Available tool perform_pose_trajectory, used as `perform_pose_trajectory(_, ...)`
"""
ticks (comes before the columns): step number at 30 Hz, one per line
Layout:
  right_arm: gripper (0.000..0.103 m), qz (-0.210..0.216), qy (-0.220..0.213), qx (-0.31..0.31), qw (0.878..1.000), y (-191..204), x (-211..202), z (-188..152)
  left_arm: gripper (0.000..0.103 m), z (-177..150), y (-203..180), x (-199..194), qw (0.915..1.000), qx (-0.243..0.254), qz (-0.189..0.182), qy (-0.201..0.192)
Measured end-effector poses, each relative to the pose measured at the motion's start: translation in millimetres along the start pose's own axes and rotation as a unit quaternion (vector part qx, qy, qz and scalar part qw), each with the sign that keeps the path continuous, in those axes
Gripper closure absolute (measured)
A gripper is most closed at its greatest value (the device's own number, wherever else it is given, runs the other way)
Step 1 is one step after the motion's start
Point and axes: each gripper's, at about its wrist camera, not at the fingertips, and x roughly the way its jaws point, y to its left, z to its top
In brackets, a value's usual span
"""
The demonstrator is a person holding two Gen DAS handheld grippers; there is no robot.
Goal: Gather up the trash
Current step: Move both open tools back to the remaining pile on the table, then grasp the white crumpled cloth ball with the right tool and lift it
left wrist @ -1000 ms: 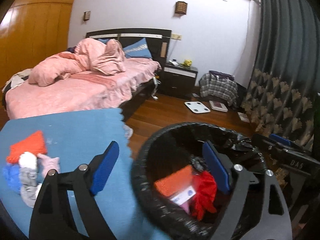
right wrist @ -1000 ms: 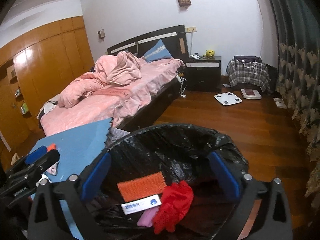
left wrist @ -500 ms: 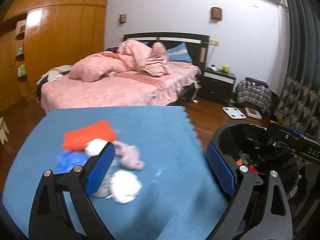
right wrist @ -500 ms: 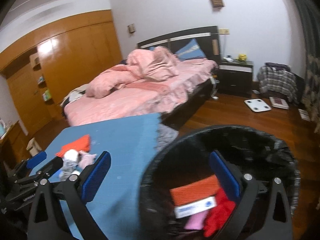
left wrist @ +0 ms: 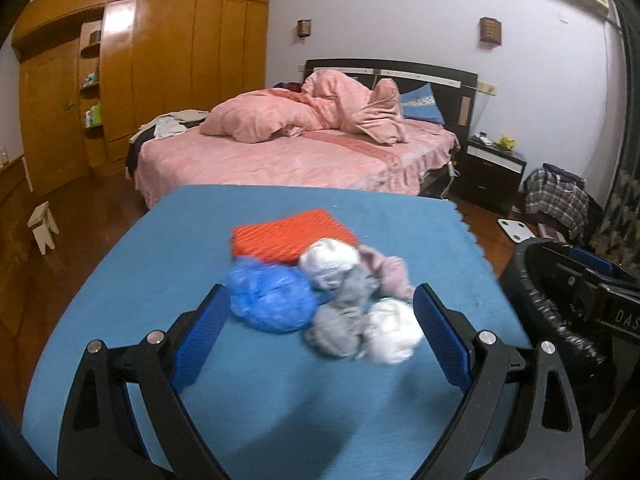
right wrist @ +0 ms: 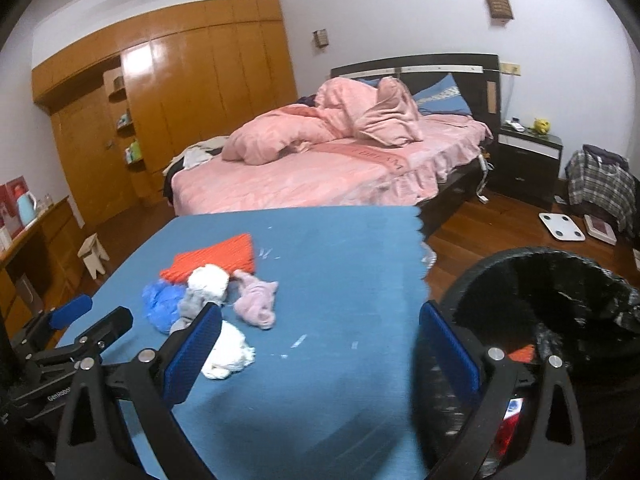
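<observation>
A heap of trash lies on the blue table (left wrist: 248,368): an orange ribbed pad (left wrist: 290,238), a crumpled blue bag (left wrist: 270,296), white wads (left wrist: 394,332), grey cloth (left wrist: 340,320) and a pink rag (left wrist: 390,270). My left gripper (left wrist: 318,334) is open and faces the heap, which sits just ahead between its fingers. My right gripper (right wrist: 318,354) is open and empty, over the table's right part beside the black-lined bin (right wrist: 560,304). In the right wrist view, the heap (right wrist: 212,296) lies to the left, with the left gripper (right wrist: 80,328) at the far left edge.
The bin (left wrist: 560,300) stands off the table's right edge with trash inside. Behind the table is a bed with pink covers (right wrist: 340,172), a wooden wardrobe wall (right wrist: 180,100), a nightstand (right wrist: 528,160), a small stool (right wrist: 94,254) and a white scale (right wrist: 560,226) on the wooden floor.
Both grippers have swung left, away from over the bin toward the table. The trash heap now sits in front of my left gripper; both stay open.
</observation>
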Motion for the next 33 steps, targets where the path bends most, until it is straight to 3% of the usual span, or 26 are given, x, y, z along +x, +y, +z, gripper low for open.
perform_pose_trajectory(9,0.007,0.013,0.032,-0.013,0.999,28,26,-17,0.013,-17,32,10,0.9995,-0.008,0.020,0.021)
perform_pose_trajectory(17,0.016,0.027,0.059,-0.022,0.998,45,46,-29,0.013,-24,51,18,0.9990,-0.017,0.027,0.032)
perform_pose_trajectory(33,0.026,0.031,0.095,-0.036,0.994,71,76,-41,0.013,-29,57,28,0.9982,-0.035,0.025,0.043)
